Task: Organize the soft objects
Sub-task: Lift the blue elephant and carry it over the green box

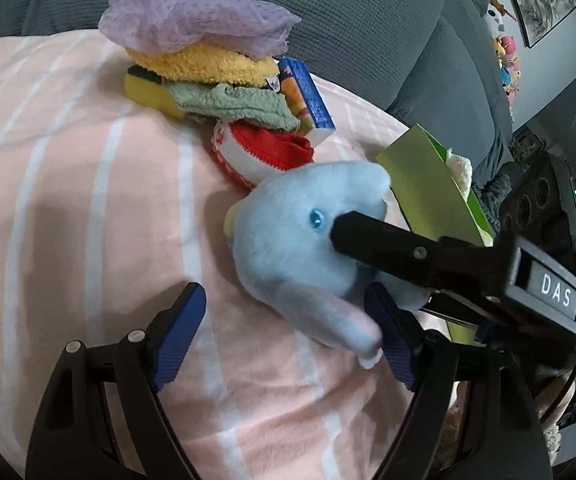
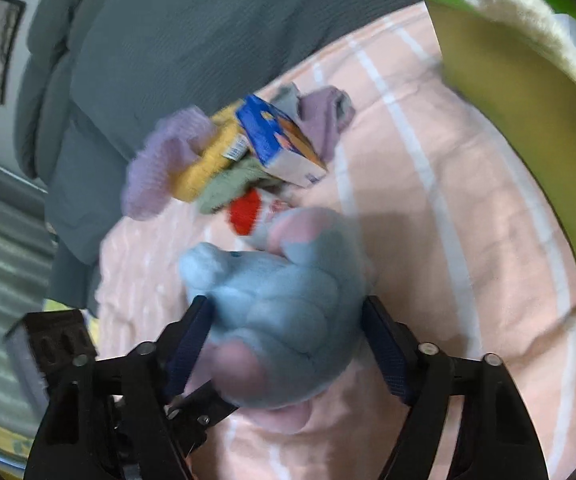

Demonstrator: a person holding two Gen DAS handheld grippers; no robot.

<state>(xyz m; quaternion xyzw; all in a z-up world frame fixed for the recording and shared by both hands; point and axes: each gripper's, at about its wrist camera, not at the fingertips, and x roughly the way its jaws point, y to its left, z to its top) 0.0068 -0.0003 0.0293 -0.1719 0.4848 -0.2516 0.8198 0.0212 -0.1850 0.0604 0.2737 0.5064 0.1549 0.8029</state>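
A light blue plush elephant (image 1: pixel 300 248) lies on the pink striped blanket (image 1: pixel 87 200). In the right wrist view the plush (image 2: pixel 283 304) fills the gap of my right gripper (image 2: pixel 290 328), and both blue pads press its sides. From the left wrist view, one black finger (image 1: pixel 388 244) of that gripper lies across the plush's face, beside its eye. My left gripper (image 1: pixel 285 338) is open just in front of the plush. The plush's ear touches its right pad, and the left pad is over bare blanket.
Behind the plush is a pile: a purple mesh cloth (image 1: pixel 195 12), a yellow fluffy cloth (image 1: pixel 207 64), a sponge (image 1: pixel 147 92), a green cloth (image 1: pixel 239 104), a blue box (image 1: pixel 308 96), a red-and-white cloth (image 1: pixel 263 152). A green bin (image 2: pixel 528 140) holding a cream fluffy thing (image 2: pixel 528 12) stands on the right. The grey sofa back (image 1: pixel 348 20) is behind.
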